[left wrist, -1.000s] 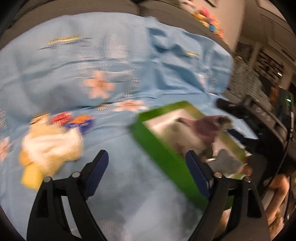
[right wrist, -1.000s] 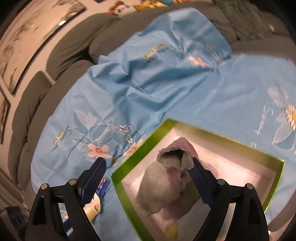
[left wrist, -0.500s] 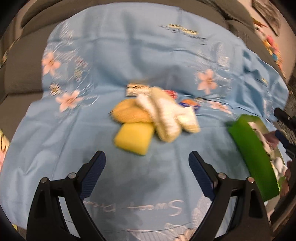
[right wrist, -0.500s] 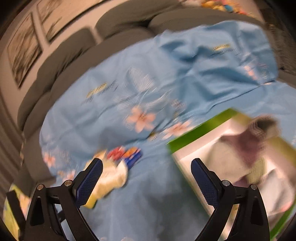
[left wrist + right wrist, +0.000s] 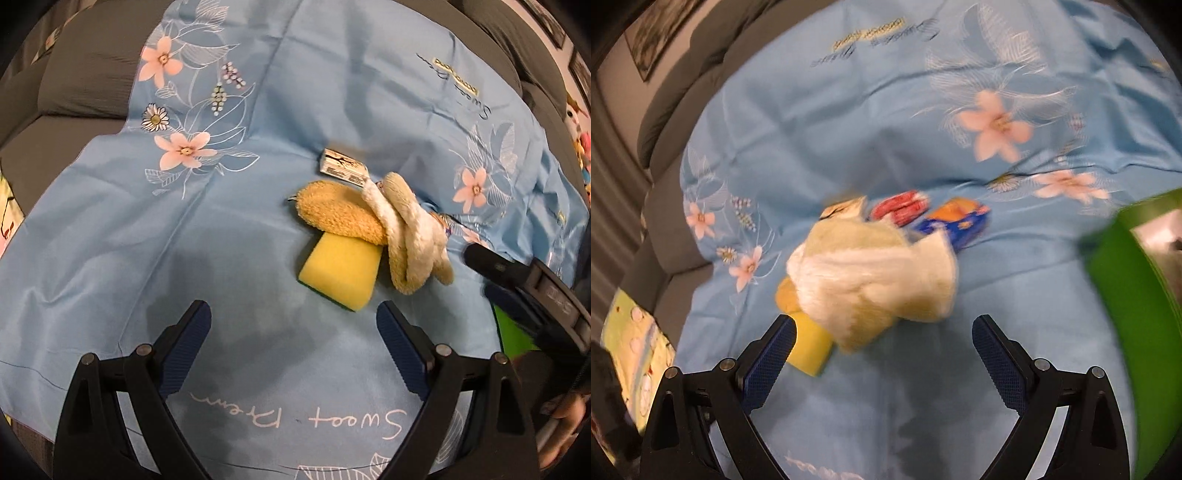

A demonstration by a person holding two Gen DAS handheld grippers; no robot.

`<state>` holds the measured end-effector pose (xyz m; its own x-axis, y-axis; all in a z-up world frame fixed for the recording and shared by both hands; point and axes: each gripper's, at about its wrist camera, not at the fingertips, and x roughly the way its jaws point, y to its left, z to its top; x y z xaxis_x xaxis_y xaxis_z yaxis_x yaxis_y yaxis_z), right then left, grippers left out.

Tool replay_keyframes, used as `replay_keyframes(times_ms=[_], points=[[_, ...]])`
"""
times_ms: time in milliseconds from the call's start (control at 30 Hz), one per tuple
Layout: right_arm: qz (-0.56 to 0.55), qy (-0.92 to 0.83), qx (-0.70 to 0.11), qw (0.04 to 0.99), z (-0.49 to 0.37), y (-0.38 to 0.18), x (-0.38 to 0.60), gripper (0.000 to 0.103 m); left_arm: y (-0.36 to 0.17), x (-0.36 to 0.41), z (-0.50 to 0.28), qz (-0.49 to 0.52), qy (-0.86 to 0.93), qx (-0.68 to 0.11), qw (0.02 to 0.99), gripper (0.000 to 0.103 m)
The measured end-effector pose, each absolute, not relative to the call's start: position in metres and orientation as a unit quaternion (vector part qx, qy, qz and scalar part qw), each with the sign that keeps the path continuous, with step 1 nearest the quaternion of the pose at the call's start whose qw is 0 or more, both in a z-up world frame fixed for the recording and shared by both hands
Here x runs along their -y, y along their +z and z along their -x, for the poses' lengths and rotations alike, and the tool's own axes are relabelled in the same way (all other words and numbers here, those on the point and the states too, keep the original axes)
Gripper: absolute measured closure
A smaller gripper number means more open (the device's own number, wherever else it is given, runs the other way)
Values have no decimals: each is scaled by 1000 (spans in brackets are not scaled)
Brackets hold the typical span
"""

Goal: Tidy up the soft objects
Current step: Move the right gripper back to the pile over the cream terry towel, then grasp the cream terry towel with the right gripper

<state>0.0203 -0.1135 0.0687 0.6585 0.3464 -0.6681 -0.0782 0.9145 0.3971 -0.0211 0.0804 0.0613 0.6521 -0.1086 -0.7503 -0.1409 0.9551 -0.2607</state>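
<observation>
A pile of soft things lies on the blue flowered sheet (image 5: 229, 236): a yellow sponge (image 5: 341, 273), an orange fuzzy cloth (image 5: 336, 212) and a cream-and-white fluffy cloth (image 5: 410, 240), which also shows in the right wrist view (image 5: 879, 277). My left gripper (image 5: 293, 336) is open and empty, just short of the sponge. My right gripper (image 5: 882, 350) is open and empty, close in front of the cream cloth; it shows at the right edge of the left wrist view (image 5: 524, 280). A green box (image 5: 1137, 302) stands to the right.
Small packets lie behind the pile: a white one (image 5: 341, 168), a red one (image 5: 901, 208) and a blue-orange one (image 5: 960, 221). The sheet covers a grey sofa (image 5: 85, 66) with cushions behind. A yellow patterned cloth (image 5: 631, 343) lies at the left.
Both grippers have swung left, away from the green box with cloths in it, to the pile of soft things. Both have stayed open and empty.
</observation>
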Motion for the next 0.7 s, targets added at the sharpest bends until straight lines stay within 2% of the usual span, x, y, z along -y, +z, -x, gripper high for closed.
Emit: replay_keyframes(times_ms=[100,200,233,300,467,567,700], points=[[-180,154,-393,888,-33,57,94,6,62,-86,20,158,16,-417,895,12],[-124,127,-388,904,-48,48,77,8,62,-86,20,154,22,-419,895,12],[-110,118,-388,908,-53,45,75,12,62,-86,19,153,22,-420,894,12],[-105,112,-397,905,-63,39,75,37,59,-87,18,155,21,-425,892,12],[-115,113,-398,903,-68,34,87,72,53,-89,14,143,34,-431,890,12],[-135,114,-401,899,-60,44,100,78,52,-92,14,150,37,-432,889,12],[-155,128,-383,901,-35,73,108,78,53,-92,15,151,38,-431,889,12]])
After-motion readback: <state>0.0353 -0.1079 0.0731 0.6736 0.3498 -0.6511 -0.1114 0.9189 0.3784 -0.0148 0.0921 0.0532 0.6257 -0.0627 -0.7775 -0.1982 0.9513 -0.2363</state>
